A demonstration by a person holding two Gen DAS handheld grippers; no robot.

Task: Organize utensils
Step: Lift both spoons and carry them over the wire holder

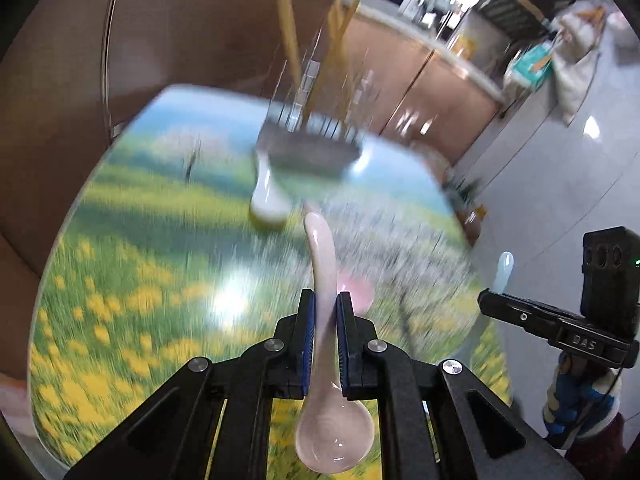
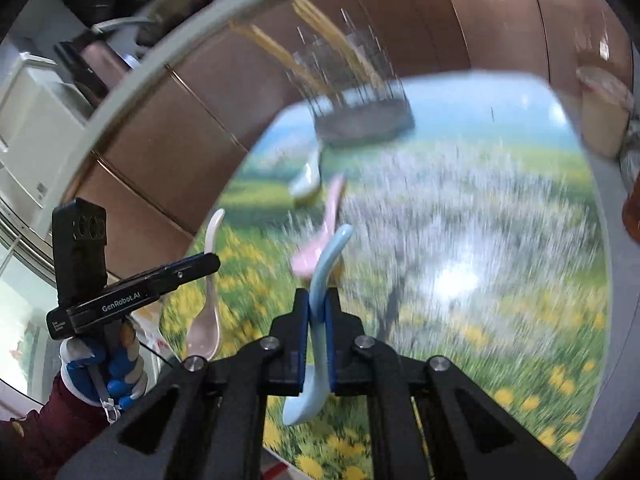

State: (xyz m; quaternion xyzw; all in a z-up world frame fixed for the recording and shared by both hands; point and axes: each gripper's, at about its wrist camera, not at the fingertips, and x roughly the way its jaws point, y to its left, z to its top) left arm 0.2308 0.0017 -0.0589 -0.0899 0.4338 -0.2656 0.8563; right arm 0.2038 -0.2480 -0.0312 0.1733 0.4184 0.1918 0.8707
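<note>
Right wrist view, left hand-held gripper (image 2: 208, 264) reads "GenRobot.AI"

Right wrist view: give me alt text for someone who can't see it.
The right claw is shut on a pale blue ceramic spoon above a flower-meadow tabletop. At left, the left claw holds a pale pink spoon. Farther back, blurred, a pink spoon and a wire utensil holder are on the table.
</note>
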